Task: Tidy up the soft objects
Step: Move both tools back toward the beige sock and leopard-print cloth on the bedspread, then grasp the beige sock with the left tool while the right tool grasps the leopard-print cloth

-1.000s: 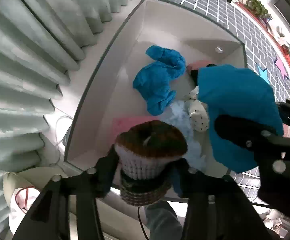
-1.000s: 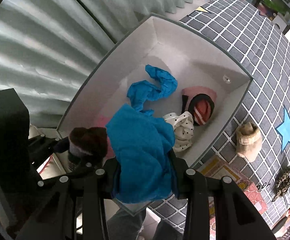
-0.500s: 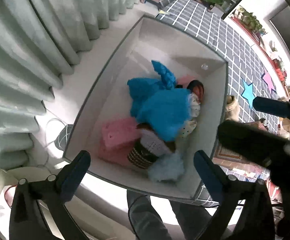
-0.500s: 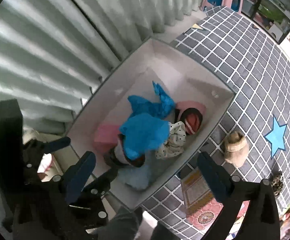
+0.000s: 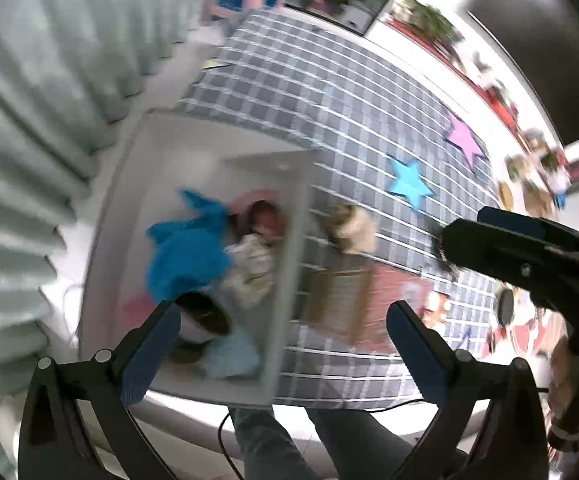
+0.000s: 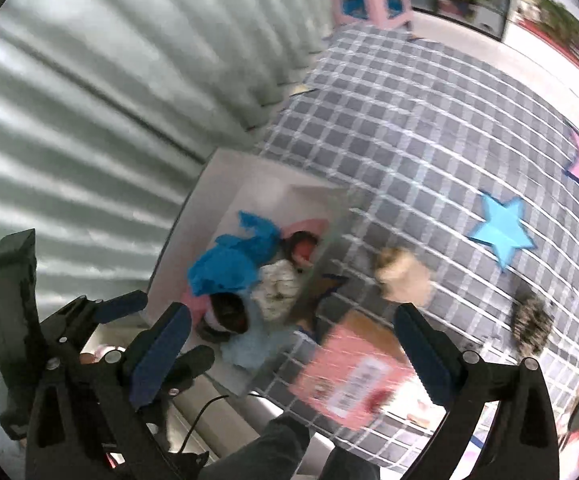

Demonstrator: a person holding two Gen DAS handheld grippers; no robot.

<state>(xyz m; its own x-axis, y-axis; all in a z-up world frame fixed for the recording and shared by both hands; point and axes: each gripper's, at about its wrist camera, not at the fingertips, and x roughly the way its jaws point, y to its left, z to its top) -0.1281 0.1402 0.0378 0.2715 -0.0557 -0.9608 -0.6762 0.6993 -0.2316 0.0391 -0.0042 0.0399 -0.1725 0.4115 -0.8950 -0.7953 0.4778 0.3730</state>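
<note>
A white box [image 5: 289,280] [image 6: 225,184] on the floor holds a blue cloth [image 5: 189,256] [image 6: 225,264], a brown-and-white knitted hat [image 5: 201,316] [image 6: 227,314], a dotted white cloth [image 5: 249,268] [image 6: 279,284], a red-and-pink hat [image 5: 265,216] [image 6: 303,240] and a pale blue cloth [image 5: 229,356] [image 6: 245,350]. My left gripper [image 5: 279,320] hangs open and empty high above the box's right wall. My right gripper [image 6: 291,316] is also open and empty, above the box's near corner. A beige soft thing [image 5: 349,228] [image 6: 403,280] lies on the rug beside the box. Both views are motion-blurred.
A grey checked rug [image 6: 409,140] with star patches spreads to the right. On it lie a pink flat box [image 6: 349,376] and a brown speckled thing [image 6: 531,320]. A pale curtain [image 6: 89,100] hangs along the left. A person's legs [image 5: 273,440] stand at the bottom edge.
Both grippers opened and let go: the knitted hat and the blue cloth dropped into the box. Both then rose and swung right, so the rug fills more of each view.
</note>
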